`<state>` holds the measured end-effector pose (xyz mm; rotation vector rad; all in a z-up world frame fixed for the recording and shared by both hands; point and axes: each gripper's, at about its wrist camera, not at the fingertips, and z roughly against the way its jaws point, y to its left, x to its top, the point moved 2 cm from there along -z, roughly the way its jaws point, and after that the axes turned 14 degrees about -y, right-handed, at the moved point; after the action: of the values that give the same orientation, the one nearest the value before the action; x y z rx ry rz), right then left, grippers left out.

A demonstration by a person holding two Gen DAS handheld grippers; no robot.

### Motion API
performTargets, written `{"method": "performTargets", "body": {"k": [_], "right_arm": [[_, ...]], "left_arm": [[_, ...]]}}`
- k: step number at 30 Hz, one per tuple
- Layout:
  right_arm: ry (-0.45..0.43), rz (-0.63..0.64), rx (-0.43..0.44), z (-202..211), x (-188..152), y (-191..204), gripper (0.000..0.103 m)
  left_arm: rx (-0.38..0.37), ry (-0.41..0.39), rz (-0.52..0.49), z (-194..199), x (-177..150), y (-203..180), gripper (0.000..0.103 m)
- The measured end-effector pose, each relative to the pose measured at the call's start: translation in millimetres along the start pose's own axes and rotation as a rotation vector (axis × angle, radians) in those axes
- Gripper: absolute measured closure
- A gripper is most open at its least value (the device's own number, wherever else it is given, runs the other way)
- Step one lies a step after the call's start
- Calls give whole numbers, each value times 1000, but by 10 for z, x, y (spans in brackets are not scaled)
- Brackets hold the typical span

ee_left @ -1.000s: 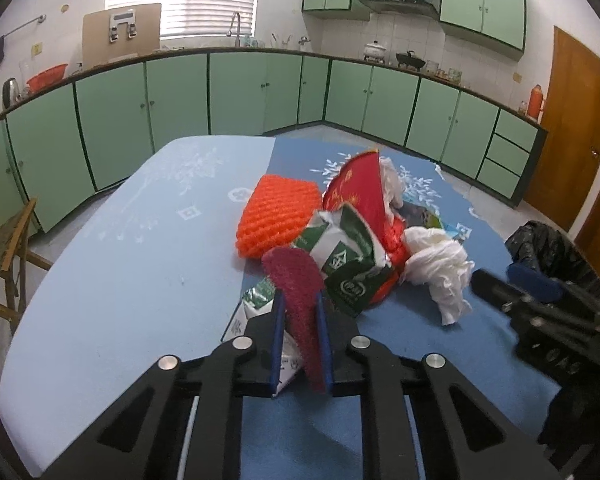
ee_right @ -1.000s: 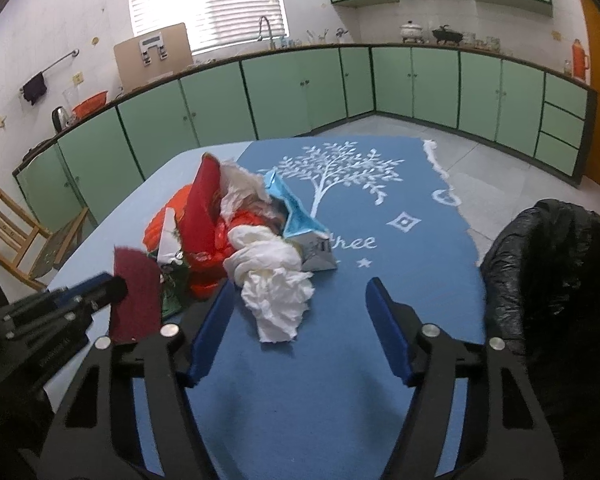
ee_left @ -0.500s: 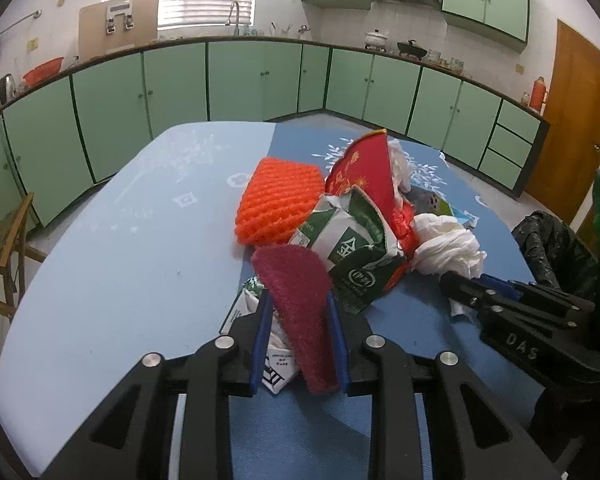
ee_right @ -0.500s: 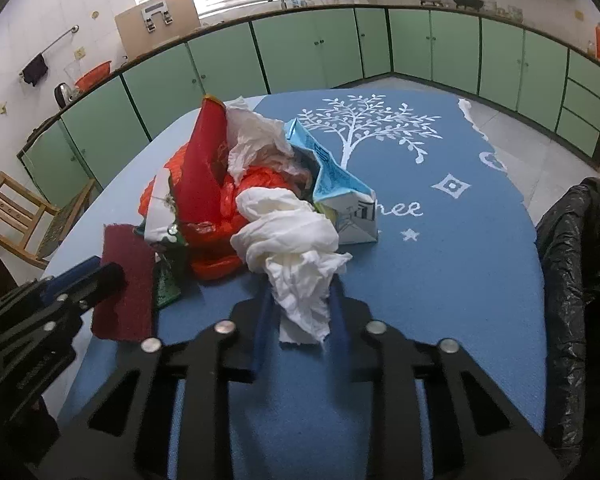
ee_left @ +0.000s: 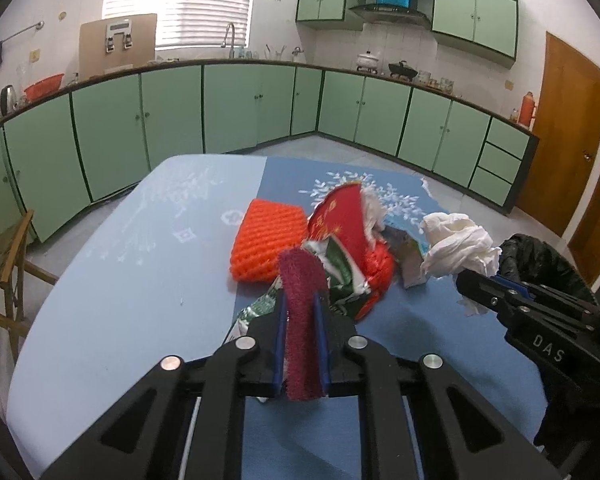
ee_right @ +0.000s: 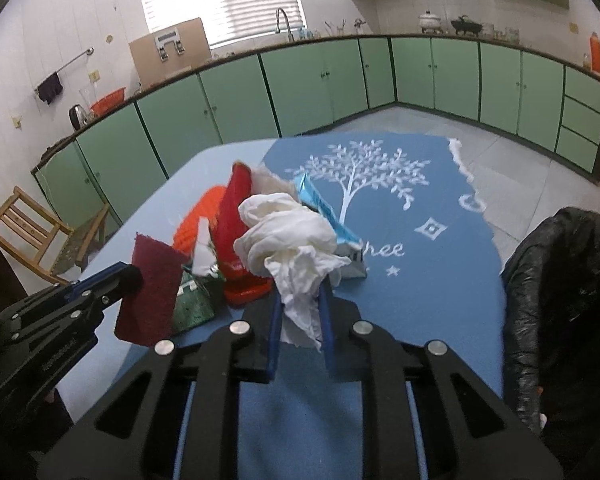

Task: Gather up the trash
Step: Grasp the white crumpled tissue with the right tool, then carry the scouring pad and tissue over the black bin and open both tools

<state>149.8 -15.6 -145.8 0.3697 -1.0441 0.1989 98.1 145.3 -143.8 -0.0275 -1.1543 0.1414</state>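
Left wrist view: the left gripper [ee_left: 300, 312] is nearly closed, its blue fingers [ee_left: 279, 340] clamped on both faces of a maroon scouring pad [ee_left: 302, 312]. The pad stands on edge, its long axis running up and away from the camera along the fingers. Just beyond it, the trash pile lies on the blue table [ee_left: 140, 300]: an orange foam net [ee_left: 266, 244], a red wrapper [ee_left: 340, 220] standing on edge, and a green-and-white carton [ee_left: 340, 272]. At right, the right gripper [ee_left: 476, 286] holds a white crumpled tissue [ee_left: 456, 246] above the table, beside a black trash bag [ee_left: 540, 256].

Right wrist view: the right gripper [ee_right: 300, 304] is closed to a narrow gap on the white crumpled tissue [ee_right: 288, 240]. The wad bulges above the fingertips; its tail hangs down between the fingers. At left, the left gripper [ee_right: 128, 276] holds the maroon scouring pad [ee_right: 152, 288] flat-on to the camera, its long axis near vertical. The black trash bag [ee_right: 560, 300] is at the right edge of the table [ee_right: 420, 280].
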Motion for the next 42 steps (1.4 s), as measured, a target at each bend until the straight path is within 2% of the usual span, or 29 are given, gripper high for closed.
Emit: {"method": "performTargets", "body": {"k": [20, 29, 42], "right_arm": [[-125, 7, -35, 657, 466, -120, 87], [-178, -12, -76, 1009, 602, -305, 87], [-232, -32, -188, 1486, 651, -845, 87]], "left_arm": [[-63, -98, -39, 297, 455, -425, 90], [-136, -136, -57, 397, 612, -801, 90], [-257, -151, -90, 413, 711, -1491, 90]]}}
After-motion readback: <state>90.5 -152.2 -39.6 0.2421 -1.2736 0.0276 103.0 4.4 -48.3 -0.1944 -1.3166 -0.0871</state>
